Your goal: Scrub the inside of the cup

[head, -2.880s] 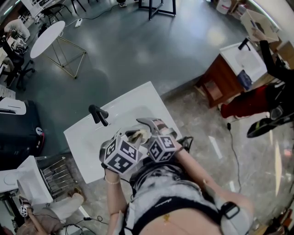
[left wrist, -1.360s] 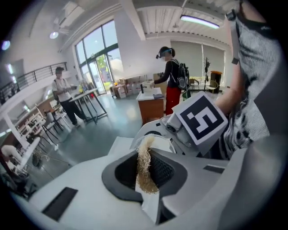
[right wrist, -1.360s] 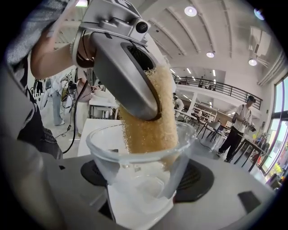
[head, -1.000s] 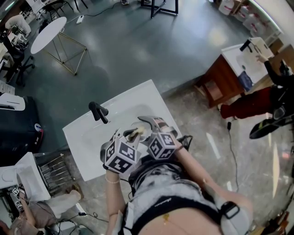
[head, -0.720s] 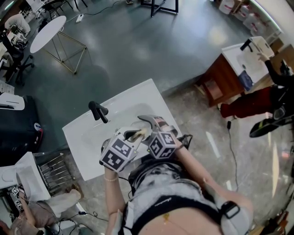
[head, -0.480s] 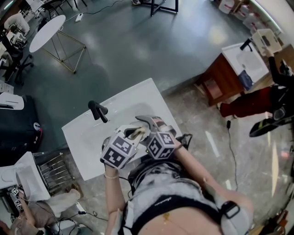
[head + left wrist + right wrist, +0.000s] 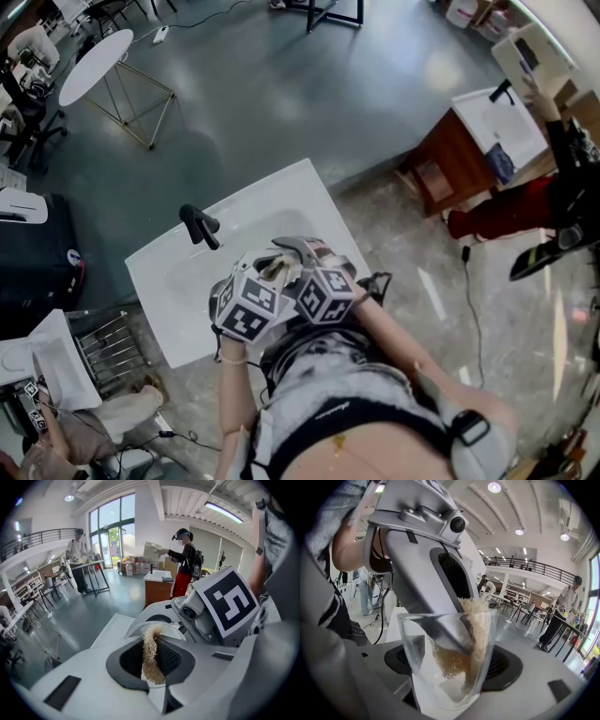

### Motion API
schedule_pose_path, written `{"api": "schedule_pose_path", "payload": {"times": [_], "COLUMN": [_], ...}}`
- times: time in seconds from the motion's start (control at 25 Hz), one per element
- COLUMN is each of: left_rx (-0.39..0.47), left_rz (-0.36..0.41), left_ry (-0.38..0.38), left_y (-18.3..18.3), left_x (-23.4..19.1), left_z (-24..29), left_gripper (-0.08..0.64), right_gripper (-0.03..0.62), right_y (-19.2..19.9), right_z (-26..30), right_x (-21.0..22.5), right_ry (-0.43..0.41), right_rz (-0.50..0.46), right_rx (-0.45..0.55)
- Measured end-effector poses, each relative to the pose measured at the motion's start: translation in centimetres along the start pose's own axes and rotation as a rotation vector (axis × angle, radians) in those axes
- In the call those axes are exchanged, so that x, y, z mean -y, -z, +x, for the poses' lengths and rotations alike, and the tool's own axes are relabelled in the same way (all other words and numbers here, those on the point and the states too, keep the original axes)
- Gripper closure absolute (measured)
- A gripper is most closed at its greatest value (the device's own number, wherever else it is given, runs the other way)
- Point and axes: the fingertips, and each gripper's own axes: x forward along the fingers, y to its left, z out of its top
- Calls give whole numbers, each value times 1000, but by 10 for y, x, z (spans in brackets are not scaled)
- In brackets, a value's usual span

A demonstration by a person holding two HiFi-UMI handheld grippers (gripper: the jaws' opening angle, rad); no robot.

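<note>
Over the white sink [image 7: 178, 281], short of the black tap [image 7: 199, 225], head view: left gripper [image 7: 265, 277] and right gripper [image 7: 292, 258] meet nose to nose. What sits between them is too small for us to read from up here.

Left gripper view: jaws nipped nearly together on a pale, fibrous scrubber [image 7: 151, 658]. The strip runs forward out of the jaws. Its far end crosses the rim of the cup [image 7: 140, 626], which sits just ahead of the jaw tips.

Right gripper view: jaws clamped on the sides of the clear glass cup, mouth up and tilted a little. We see the scrubber well down inside, between these jaws. It lies against the wall on the right and reaches toward the base. One tip of the left jaws dips into the mouth.

Progress, our judgement: grasping and inserting are done and scrubbing is under way. We see no suds or marks, so we cannot say how much wall has been covered. The near wall and the base likely remain.
</note>
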Motion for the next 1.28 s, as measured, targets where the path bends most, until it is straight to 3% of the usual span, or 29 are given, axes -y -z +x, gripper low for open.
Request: {"api": "schedule_pose_path", "payload": {"times": [0.32, 0.64, 0.8, 0.96, 1.16, 1.28], "left_rx": [36, 37, 51, -32, -100, -98], "left_rz": [-42, 0, 0, 13, 7, 22], "left_ry": [-64, -132, -53, 29, 45, -5], "left_y": [-3, -9, -14, -4, 5, 3], "left_x": [-20, -19, -4, 6, -1, -10], "left_z": [-20, -32, -32, -12, 6, 8], "left_gripper": [520, 520, 520, 520, 520, 520], "right_gripper": [195, 196, 196, 196, 196, 198], "right_y": [5, 11, 11, 10, 3, -3], "right_z": [-5, -1, -3, 2, 8, 10], "right_x": [6, 9, 15, 13, 11, 13], "right_ry": [10, 10, 33, 25, -12, -19], "right_rz": [53, 66, 72, 33, 17, 31], "right_rx": [10, -3, 1, -10, 7, 20]}}
